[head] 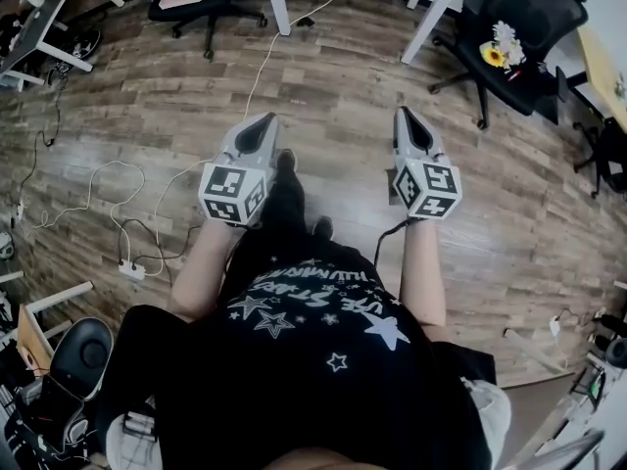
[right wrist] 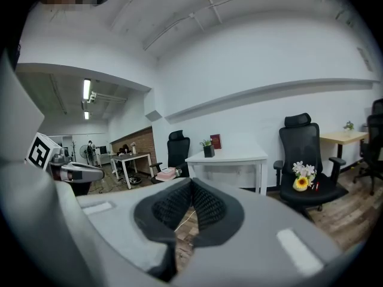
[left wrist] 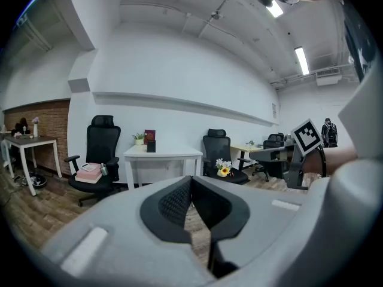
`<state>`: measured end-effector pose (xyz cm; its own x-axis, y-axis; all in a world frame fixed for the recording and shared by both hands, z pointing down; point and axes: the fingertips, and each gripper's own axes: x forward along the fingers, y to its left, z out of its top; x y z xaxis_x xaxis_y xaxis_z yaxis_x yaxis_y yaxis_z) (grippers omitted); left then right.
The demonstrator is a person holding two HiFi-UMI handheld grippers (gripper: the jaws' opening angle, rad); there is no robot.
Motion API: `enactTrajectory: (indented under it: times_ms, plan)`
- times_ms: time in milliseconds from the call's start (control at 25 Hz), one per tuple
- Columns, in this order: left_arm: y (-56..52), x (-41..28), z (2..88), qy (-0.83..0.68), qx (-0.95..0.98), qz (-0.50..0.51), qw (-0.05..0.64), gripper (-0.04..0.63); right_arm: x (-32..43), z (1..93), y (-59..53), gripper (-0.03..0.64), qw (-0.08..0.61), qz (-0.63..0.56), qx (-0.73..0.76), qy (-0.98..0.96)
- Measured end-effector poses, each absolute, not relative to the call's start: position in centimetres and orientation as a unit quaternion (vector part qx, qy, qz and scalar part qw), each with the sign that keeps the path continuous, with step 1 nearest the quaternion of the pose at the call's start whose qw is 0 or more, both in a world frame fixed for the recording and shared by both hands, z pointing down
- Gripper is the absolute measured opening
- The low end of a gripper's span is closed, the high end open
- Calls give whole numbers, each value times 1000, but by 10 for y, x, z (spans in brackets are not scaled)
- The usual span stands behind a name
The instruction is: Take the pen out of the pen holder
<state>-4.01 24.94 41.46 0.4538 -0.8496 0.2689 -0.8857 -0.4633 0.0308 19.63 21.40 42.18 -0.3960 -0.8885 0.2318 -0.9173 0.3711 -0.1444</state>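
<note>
I hold both grippers out level over the wooden floor (head: 333, 76), well short of the white table (left wrist: 161, 155) (right wrist: 230, 156). On that table stands a small dark container (left wrist: 151, 146) (right wrist: 209, 150); no pen shows in it at this distance. My left gripper (head: 266, 121) (left wrist: 191, 179) is shut with its pads together and nothing between them. So is my right gripper (head: 405, 116) (right wrist: 191, 182). The two are side by side, about a shoulder's width apart.
A black office chair (head: 519, 27) (right wrist: 305, 160) at the right carries a small bunch of flowers (right wrist: 303, 175) and a red stick-like thing. Another black chair (left wrist: 99, 154) at the left holds pink boxes (left wrist: 88, 172). White cables (head: 118, 213) and a power strip lie on the floor.
</note>
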Motion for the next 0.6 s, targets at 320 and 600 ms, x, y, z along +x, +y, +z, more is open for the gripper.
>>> enactTrajectory:
  times_ms: [320,600]
  plan:
    - [194,-53,410,-506,853,100,77,11,185,403,166,93,47,96,550,-829]
    - [104,-64,416,-485,865,98,84,11,165,415,90,183,73,117,550,-824]
